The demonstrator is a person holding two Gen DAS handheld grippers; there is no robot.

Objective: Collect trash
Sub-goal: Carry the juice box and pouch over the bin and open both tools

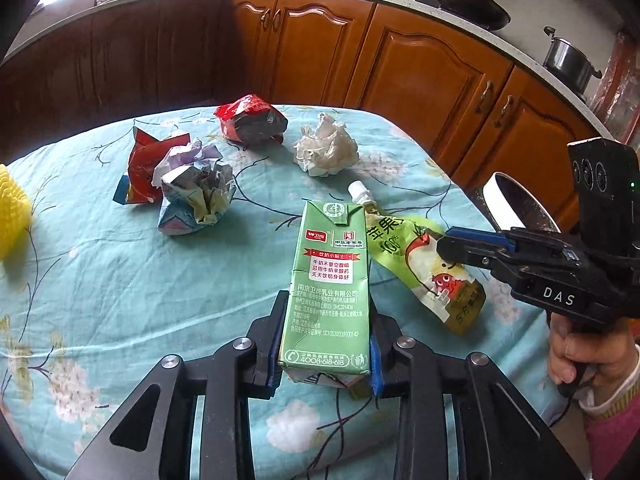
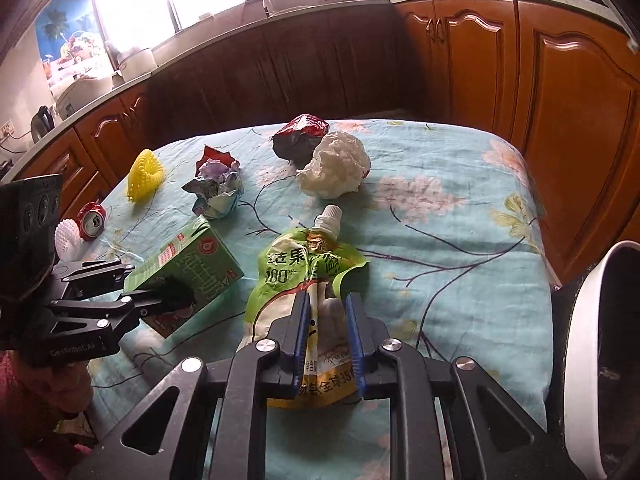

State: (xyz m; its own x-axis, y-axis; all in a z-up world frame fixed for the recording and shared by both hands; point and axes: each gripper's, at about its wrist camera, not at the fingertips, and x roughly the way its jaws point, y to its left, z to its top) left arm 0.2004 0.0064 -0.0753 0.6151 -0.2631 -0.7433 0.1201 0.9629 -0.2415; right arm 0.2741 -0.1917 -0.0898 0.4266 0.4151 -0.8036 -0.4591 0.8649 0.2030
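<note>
My left gripper (image 1: 326, 312) is shut on a green milk carton (image 1: 328, 276), held just above the table; it also shows in the right wrist view (image 2: 188, 264). My right gripper (image 2: 328, 300) has its blue-padded fingers on both sides of a green fruit pouch (image 2: 304, 264) with a white cap, pinching its crumpled middle on the table. The pouch also shows in the left wrist view (image 1: 432, 264), with the right gripper (image 1: 452, 248) on it.
On the flowered cloth (image 2: 460, 240): white paper ball (image 2: 336, 164), red-silver wrapper (image 2: 300, 136), coloured paper ball (image 2: 218, 192), red wrapper (image 1: 140, 168), yellow foam net (image 2: 144, 174), white foam net (image 2: 68, 240), crushed red can (image 2: 93, 221). A white bin rim (image 2: 580, 340) stands at the right. Cabinets lie behind.
</note>
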